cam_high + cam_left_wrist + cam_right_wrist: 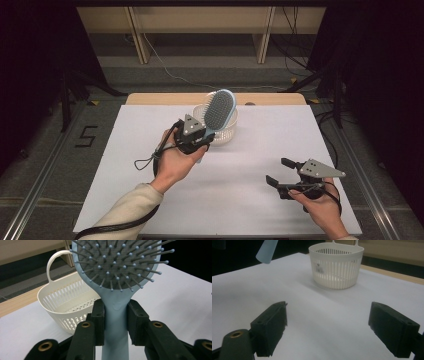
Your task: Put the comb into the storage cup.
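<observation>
Basket (pixel 223 131) = landmark. White plastic, slotted walls, perforated floor, hanger loop on rim; small label on the wall in right gripper view (pixel 336 263). Sits on white sheet toward far middle of table. Inside looks empty in left gripper view (pixel 65 305); part of floor hidden by rim, so can't fully confirm.

Brush (pixel 219 112): light blue paddle hairbrush, grey pad w/ ball-tipped bristles. Held up in air, not in basket. In high view the head overlaps basket rim, bristles face camera; handle runs down-left from basket into left gripper (pixel 196 141). Left gripper view: jaws clenched on handle just below the head, pads pressing both sides of handle (pixel 116 322), basket behind and to the left of brush. Right gripper view: only handle tip seen (pixel 266 250), hanging in air left of basket, clear of the sheet.

Left hand (pixel 176 162) just near-left of basket, sleeve cream-coloured, cable loop trailing on sheet.

Right gripper (pixel 280 172) well apart from basket, near-right side of table, low over sheet. Jaws released, wide gap, nothing between pads (pixel 398 332); points toward basket. Right hand (pixel 322 202) at near edge.

Surface: white sheet (pixel 250 200) covers most of table, bare otherwise; strip of wood tabletop (pixel 160 98) shows beyond basket at far edge.

Room: dark, grey floor w/ cables, "5" marked on floor (pixel 86 136) left of table, pale wood frame (pixel 200 20) at back, black stands both sides.
</observation>
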Available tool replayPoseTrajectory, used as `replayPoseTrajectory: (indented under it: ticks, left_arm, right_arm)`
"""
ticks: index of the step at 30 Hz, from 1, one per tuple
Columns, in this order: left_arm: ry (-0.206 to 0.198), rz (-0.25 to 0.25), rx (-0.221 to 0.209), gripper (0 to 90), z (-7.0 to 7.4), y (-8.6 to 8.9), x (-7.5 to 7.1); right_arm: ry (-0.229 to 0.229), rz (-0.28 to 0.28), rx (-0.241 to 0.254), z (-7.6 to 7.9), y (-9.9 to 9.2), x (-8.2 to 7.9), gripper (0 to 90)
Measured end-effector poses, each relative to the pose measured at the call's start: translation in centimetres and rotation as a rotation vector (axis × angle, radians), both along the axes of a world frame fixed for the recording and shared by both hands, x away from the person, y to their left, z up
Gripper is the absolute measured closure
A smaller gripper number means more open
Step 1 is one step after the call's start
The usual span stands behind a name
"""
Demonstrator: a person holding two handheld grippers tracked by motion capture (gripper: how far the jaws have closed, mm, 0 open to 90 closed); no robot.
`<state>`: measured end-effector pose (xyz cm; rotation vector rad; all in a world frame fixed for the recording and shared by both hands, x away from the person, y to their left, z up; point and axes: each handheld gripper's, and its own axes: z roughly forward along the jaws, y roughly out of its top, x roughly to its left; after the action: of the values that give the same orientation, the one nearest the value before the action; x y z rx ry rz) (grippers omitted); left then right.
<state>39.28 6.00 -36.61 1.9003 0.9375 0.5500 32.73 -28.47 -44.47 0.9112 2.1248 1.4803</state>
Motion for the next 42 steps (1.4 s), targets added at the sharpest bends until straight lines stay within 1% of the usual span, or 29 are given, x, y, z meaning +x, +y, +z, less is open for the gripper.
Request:
replayPoseTrajectory:
  ticks: [14,20,26,32,34,42]
  left_arm:
    - [-0.005,0.008,-0.005,69.5,0.1,0.2,0.5]
    - [-0.009,0.016,-0.015,69.5,0.4,0.2,0.7]
    - [-0.011,0.018,-0.012,69.5,0.5,0.3,0.8]
    - [-0.019,0.026,-0.023,69.5,0.7,0.3,1.0]
    - [-0.022,0.026,-0.019,69.5,0.7,0.3,1.0]
    - [-0.027,0.034,-0.026,69.5,0.7,0.3,1.2]
  right_arm:
    - [0.005,0.003,0.001,-0.1,0.0,0.0,16.0]
    - [0.005,0.003,0.002,-0.1,0.0,0.0,16.0]
    - [0.004,0.001,0.002,-0.1,0.0,0.0,16.0]
    - [0.003,0.003,0.001,-0.1,0.0,0.0,16.0]
    - [0.004,0.003,0.001,-0.1,0.0,0.0,16.0]
    - [0.003,0.003,0.001,0.0,0.0,0.0,16.0]
